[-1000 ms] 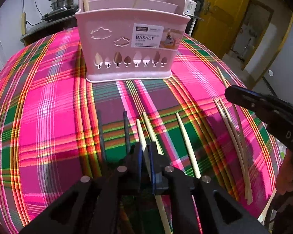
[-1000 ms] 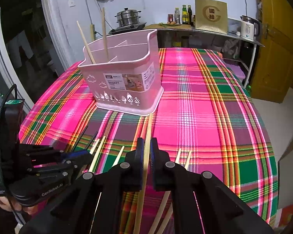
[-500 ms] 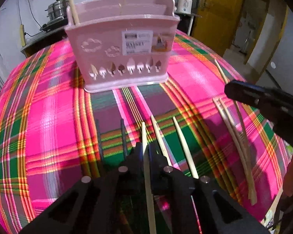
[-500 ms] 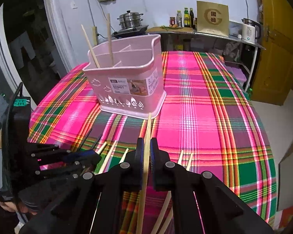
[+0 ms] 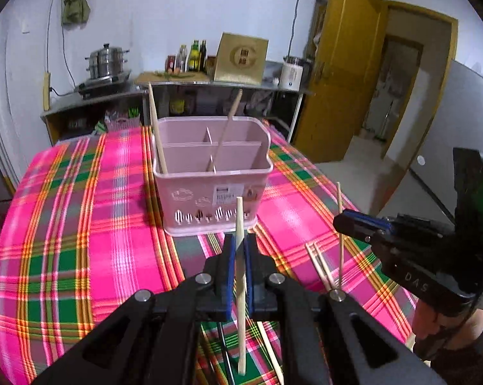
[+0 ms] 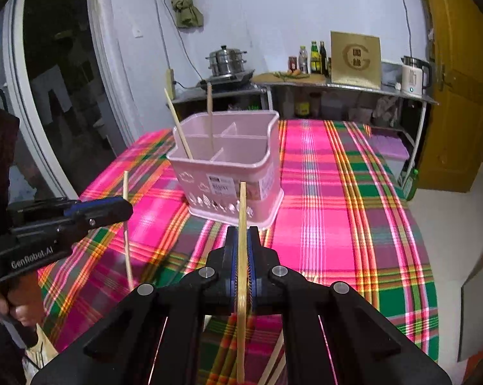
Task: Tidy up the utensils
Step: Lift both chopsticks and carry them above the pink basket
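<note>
A pink basket [image 5: 209,176] with compartments stands on the plaid tablecloth [image 5: 81,224], two chopsticks [image 5: 156,134] leaning inside it. My left gripper [image 5: 239,240] is shut on a pale chopstick [image 5: 239,211], held above the cloth just short of the basket. My right gripper [image 6: 242,234] is shut on another chopstick [image 6: 242,202], also raised and facing the basket [image 6: 228,173]. Each gripper shows in the other's view: the right gripper [image 5: 347,224] at the right side, the left gripper [image 6: 119,207] at the left side, each with its stick upright.
Loose chopsticks [image 5: 318,261] lie on the cloth right of the left gripper, with more beneath it [image 5: 267,346]. A counter [image 6: 338,85] with a pot, bottles and kettle runs behind the table. A yellow door [image 5: 341,80] stands at the right. A hand [image 6: 13,311] grips the left tool.
Both grippers have risen off the cloth with their chopsticks, the left one more. The basket is now seen from above, with its compartments showing.
</note>
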